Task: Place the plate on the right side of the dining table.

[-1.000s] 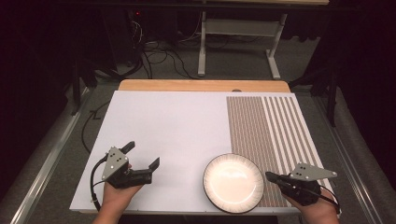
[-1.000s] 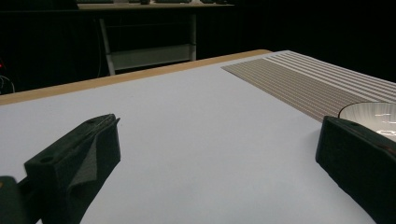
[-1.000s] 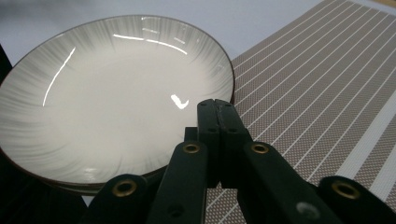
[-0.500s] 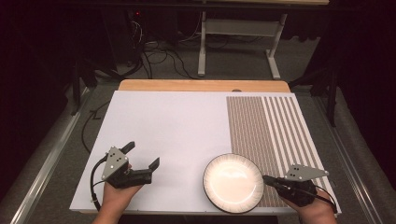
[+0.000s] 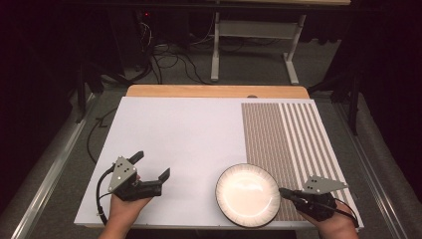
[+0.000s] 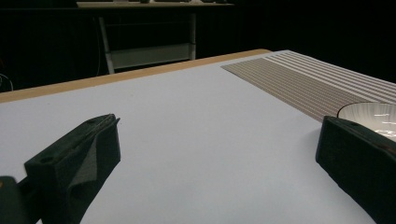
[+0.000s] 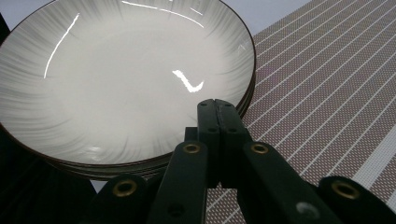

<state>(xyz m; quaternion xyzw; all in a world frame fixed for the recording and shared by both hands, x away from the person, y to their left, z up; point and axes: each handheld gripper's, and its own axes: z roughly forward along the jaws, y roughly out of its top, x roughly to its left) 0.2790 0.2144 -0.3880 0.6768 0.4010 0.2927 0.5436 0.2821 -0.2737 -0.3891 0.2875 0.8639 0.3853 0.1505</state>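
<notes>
A pale, dark-rimmed plate (image 5: 247,194) (image 7: 126,79) sits near the table's front edge, partly on a brown striped mat (image 5: 283,134) (image 7: 327,79). My right gripper (image 5: 282,190) (image 7: 215,103) is shut, its jaws pressed together with nothing between them. Its tip is at the plate's right rim; I cannot tell whether it touches. My left gripper (image 5: 152,164) (image 6: 219,126) rests open at the front left over the white table top (image 5: 184,134), with nothing between its jaws. The plate's edge (image 6: 369,114) shows past its right jaw.
The striped mat (image 6: 303,79) covers the right part of the table. A wooden strip (image 5: 214,91) runs along the far edge. Beyond it stand a metal table frame (image 5: 254,37) and cables (image 5: 164,55) on the floor.
My right gripper has moved left, bringing its shut tip up to the plate's right rim. The left gripper and the plate have not moved.
</notes>
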